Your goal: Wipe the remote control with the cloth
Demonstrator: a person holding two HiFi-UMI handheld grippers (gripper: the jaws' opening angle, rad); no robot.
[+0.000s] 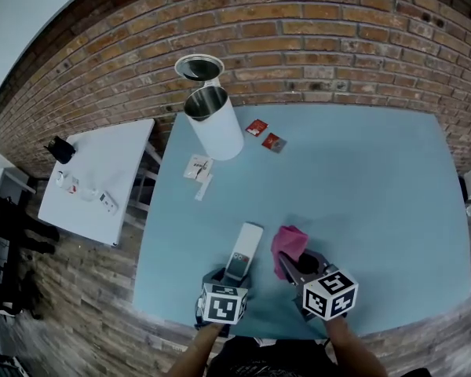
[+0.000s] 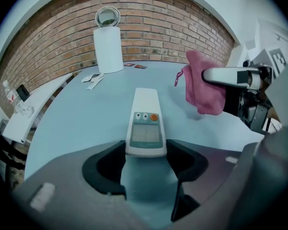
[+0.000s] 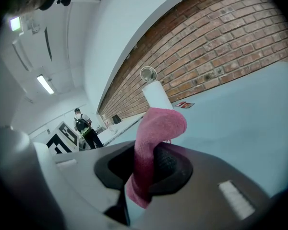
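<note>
A white remote control (image 1: 243, 254) (image 2: 145, 123) points away from me over the light blue table (image 1: 361, 195), screen and buttons facing up. My left gripper (image 1: 234, 275) (image 2: 146, 151) is shut on its near end, one jaw against each long side. Just to the right, my right gripper (image 1: 292, 264) (image 3: 146, 169) is shut on a pink cloth (image 1: 287, 243) (image 2: 201, 87) (image 3: 158, 128). The cloth bunches up and folds over above the jaws, and a tail hangs below them. Cloth and remote are a little apart.
A tall white canister (image 1: 213, 120) stands at the table's far left, its round lid (image 1: 198, 67) behind it. Two red packets (image 1: 265, 134) and some white paper pieces (image 1: 200, 171) lie nearby. A white side table (image 1: 102, 175) stands to the left. A brick wall lies beyond.
</note>
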